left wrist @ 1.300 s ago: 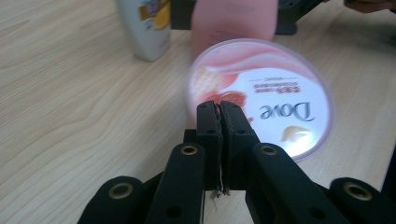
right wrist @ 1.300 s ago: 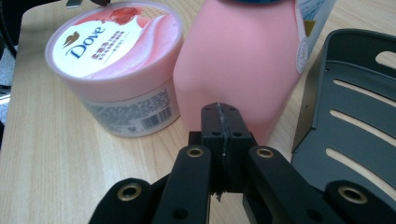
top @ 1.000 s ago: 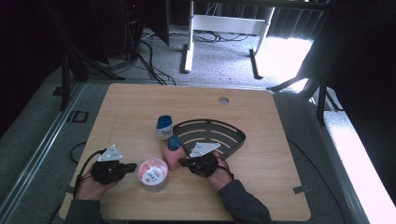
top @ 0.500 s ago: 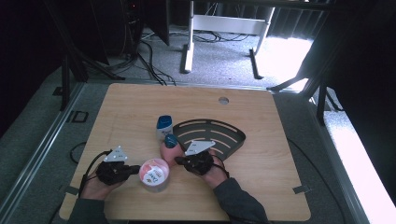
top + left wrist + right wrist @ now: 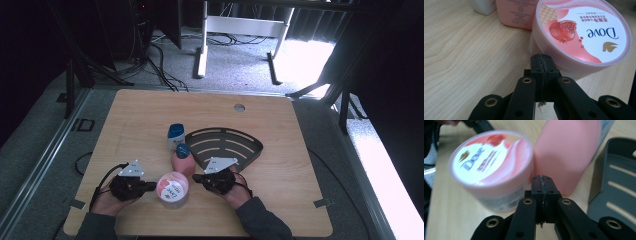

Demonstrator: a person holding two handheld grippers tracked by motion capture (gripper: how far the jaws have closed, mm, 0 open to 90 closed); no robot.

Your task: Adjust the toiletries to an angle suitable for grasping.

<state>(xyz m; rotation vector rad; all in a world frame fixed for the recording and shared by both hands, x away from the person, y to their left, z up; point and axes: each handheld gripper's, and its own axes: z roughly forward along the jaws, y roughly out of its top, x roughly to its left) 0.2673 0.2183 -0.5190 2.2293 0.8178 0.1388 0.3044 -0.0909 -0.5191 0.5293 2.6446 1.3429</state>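
Note:
A round pink Dove jar (image 5: pixel 172 188) stands near the table's front edge, its pomegranate lid (image 5: pixel 584 32) facing up. My left gripper (image 5: pixel 151 186) lies just left of it, shut, with the tips (image 5: pixel 541 62) close to the jar's wall and nothing between them. From the right, my right gripper (image 5: pixel 196 178) points at the jar (image 5: pixel 491 162) and the pink bottle (image 5: pixel 566 152); it is also shut and empty, its tips (image 5: pixel 542 185) just short of both. The pink bottle (image 5: pixel 183 161) has a blue cap and stands right behind the jar.
A white bottle with a blue cap (image 5: pixel 175 136) stands behind the pink one. A black slotted corner rack (image 5: pixel 225 147) lies to the right of the bottles, close to my right gripper (image 5: pixel 616 182). Bare wood spreads left and far.
My left gripper has crept a little to the right, toward the jar. The jar, the bottles and the rack have stayed put.

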